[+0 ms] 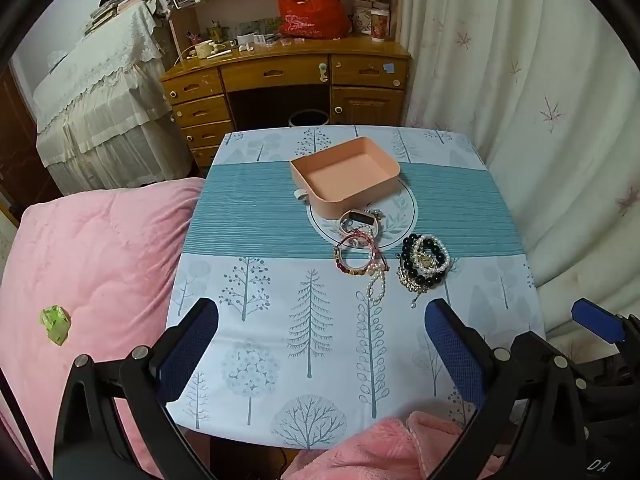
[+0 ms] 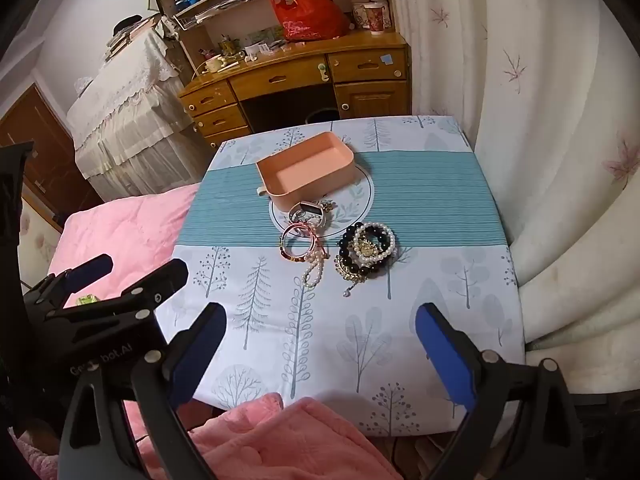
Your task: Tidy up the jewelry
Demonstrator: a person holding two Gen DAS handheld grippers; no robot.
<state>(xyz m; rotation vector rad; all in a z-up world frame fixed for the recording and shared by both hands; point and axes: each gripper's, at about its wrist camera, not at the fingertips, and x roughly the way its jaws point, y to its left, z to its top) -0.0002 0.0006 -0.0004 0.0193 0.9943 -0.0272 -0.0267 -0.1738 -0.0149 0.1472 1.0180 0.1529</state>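
Jewelry sits in two loose heaps on the table (image 1: 280, 320), none of it yet in the pink tray (image 1: 345, 172) that stands empty just behind, so I judge the job is at its very start and the first pick is what I have to get right. The heap of black and pearl bead bracelets (image 1: 423, 262) lies to the right, and the heap of thin bangles (image 1: 357, 254) with a pearl strand (image 1: 376, 284) trailing toward me lies just left of it, close to a watch-like piece (image 1: 360, 218) touching the tray's near wall. I would go for one outer piece at a time, coming down steeply and closing across a single band, since the strands overlap and could drag their neighbours along; the trailing pearl strand looks the easiest to separate. Both tools hover over the near edge of the cloth, well apart from the heaps. The left gripper (image 1: 322, 320) has its jaws spread wide with nothing between them, and the right gripper (image 2: 320, 320) likewise stands wide and empty, touching only air
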